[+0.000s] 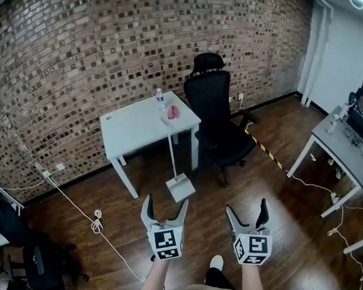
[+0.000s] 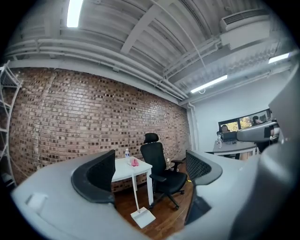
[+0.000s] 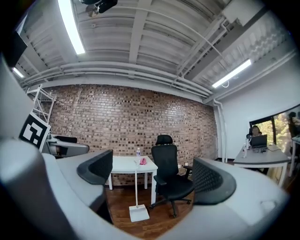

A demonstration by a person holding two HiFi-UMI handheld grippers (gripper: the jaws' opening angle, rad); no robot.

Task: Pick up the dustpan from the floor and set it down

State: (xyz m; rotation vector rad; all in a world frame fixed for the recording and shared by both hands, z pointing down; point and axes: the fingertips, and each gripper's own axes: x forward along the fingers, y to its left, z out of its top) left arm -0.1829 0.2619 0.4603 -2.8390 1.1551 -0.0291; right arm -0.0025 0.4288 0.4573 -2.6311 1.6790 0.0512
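Note:
A white dustpan (image 1: 180,187) stands on the wooden floor with its long thin handle upright, in front of the white table (image 1: 136,128). It also shows as the dustpan (image 2: 142,217) in the left gripper view and the dustpan (image 3: 138,213) in the right gripper view. My left gripper (image 1: 164,207) is open and empty, held a short way nearer me than the pan. My right gripper (image 1: 246,212) is open and empty too, off to the pan's right. Neither touches the dustpan.
A black office chair (image 1: 216,122) stands right of the dustpan. A water bottle (image 1: 160,99) and a pink object (image 1: 173,112) sit on the table. A white cable (image 1: 97,223) trails over the floor at left. Another desk (image 1: 342,147) is at right, a brick wall behind.

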